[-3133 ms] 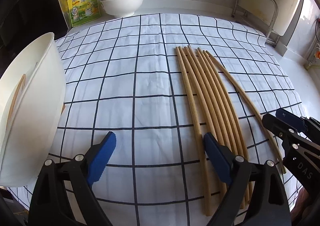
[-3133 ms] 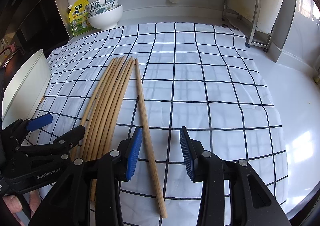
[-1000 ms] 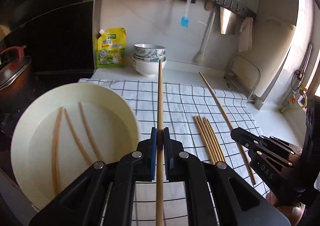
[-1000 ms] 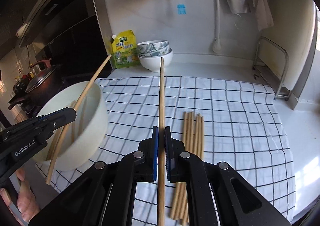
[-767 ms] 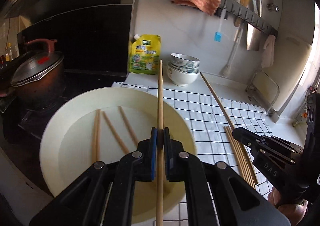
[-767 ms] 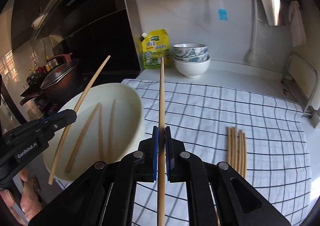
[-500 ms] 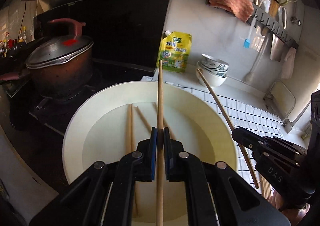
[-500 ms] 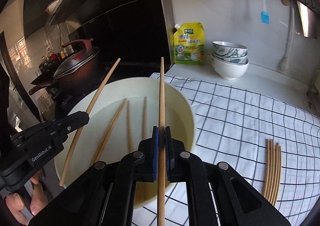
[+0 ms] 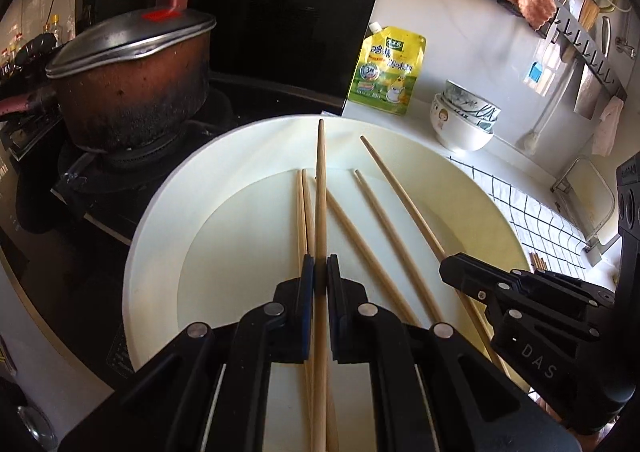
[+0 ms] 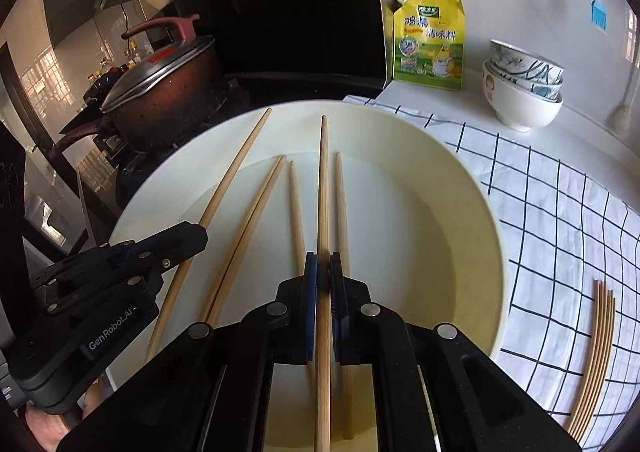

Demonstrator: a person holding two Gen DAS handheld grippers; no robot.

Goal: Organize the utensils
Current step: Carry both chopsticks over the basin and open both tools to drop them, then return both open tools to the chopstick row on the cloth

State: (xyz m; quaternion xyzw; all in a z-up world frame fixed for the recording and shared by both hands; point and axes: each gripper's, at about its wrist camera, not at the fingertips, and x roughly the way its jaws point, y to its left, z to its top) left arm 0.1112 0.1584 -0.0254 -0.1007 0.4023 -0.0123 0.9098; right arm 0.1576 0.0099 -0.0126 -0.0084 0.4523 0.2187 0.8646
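Observation:
A large cream bowl (image 9: pixel 168 212) (image 10: pixel 472 188) holds several wooden chopsticks (image 9: pixel 360 236) (image 10: pixel 296 212) lying on its floor. My left gripper (image 9: pixel 319 272) is shut on one chopstick (image 9: pixel 320 188) and holds it over the bowl, pointing forward. My right gripper (image 10: pixel 322 264) is shut on another chopstick (image 10: pixel 323 180), also over the bowl. In the right wrist view the left gripper (image 10: pixel 188 240) shows at the lower left with its chopstick (image 10: pixel 236 168). In the left wrist view the right gripper (image 9: pixel 452 272) shows at the right with its chopstick (image 9: pixel 400 192).
A lidded pot (image 9: pixel 132 92) (image 10: pixel 160 92) sits on the stove left of the bowl. A yellow pouch (image 9: pixel 386 72) (image 10: pixel 430 40) and stacked bowls (image 9: pixel 464 120) (image 10: pixel 524 88) stand at the back. Several loose chopsticks (image 10: pixel 596 352) lie on the checked cloth (image 10: pixel 560 220) at right.
Both grippers, each holding a chopstick, have moved left and down from the cloth to over the bowl. The bowl now fills both views.

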